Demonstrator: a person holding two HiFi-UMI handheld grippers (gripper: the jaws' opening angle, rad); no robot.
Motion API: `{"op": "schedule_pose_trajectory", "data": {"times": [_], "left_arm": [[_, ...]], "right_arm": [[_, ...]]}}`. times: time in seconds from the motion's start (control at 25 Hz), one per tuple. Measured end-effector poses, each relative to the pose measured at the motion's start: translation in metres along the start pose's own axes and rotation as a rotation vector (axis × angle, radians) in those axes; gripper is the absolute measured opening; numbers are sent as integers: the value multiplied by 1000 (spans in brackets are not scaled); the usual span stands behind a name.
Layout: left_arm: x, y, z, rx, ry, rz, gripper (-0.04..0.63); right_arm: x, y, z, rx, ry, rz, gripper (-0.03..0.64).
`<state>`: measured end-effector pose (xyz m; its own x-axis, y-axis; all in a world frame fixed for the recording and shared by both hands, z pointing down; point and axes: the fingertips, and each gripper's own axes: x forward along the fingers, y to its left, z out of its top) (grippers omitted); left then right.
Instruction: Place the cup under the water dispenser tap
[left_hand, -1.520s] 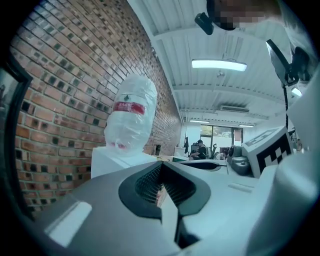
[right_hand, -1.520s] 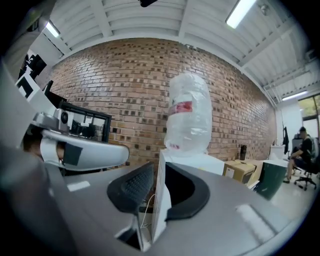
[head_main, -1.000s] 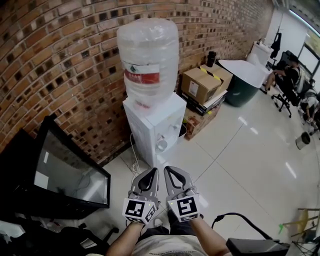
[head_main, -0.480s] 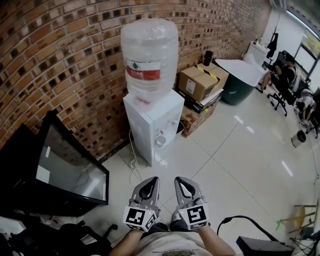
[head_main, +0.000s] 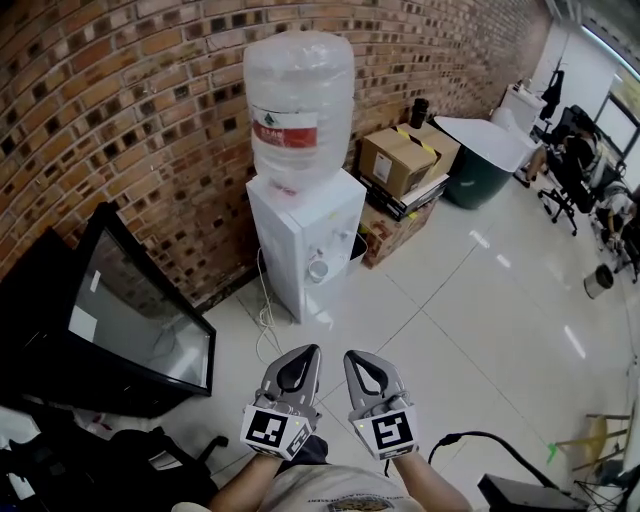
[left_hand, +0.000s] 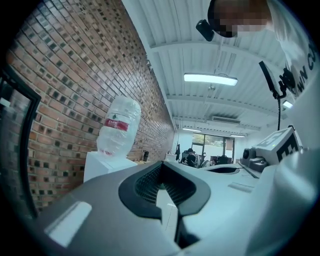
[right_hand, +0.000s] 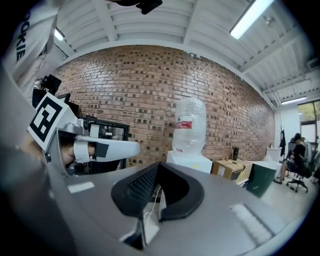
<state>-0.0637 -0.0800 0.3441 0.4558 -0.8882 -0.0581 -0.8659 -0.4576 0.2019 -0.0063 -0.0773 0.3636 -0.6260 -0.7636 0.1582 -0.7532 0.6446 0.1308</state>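
Cup (head_main: 318, 268) as a small pale round shape in the recess on the front of the water dispenser (head_main: 300, 225), too small to tell whether directly below a tap. Behind everything, brick wall (head_main: 150, 110) across the left and top of the head view. Pale glossy floor (head_main: 470, 320) spreading out to the right, streaked with glare. Black flat screen (head_main: 130, 330) leaning at the foot of the wall on the left, near the dispenser but apart from it. Dispenser white and upright against the wall, topped by a large clear bottle (head_main: 298, 100), neck down, with a red and white label. Just to its right, cardboard boxes (head_main: 400, 165) in a stack, yellow tape on the top one; further right a dark green tub (head_main: 480, 180) with a white top. Thin white cable (head_main: 264, 305) trailing down to the floor at the dispenser's left side. Low in the frame, left gripper (head_main: 308, 351) and right gripper (head_main: 351, 355) side by side, close but not touching, both pointing toward the dispenser and well short of it. Jaws of each closed tip to tip, nothing between them, nothing held; marker cubes at the near ends, by the wrists.
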Motion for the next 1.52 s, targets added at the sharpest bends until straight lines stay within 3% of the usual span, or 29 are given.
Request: {"op": "schedule_pose_trajectory", "data": {"times": [0.64, 1.04, 1.52], "left_arm": [[-85, -153, 4, 50, -20, -17, -8], [-146, -176, 7, 66, 0, 45, -8], [-171, -174, 19, 59, -15, 21, -8]], "right_arm": [[-161, 34, 8, 62, -89, 31, 6], [-194, 78, 16, 98, -108, 97, 6], [-200, 100, 30, 99, -119, 72, 6]]}}
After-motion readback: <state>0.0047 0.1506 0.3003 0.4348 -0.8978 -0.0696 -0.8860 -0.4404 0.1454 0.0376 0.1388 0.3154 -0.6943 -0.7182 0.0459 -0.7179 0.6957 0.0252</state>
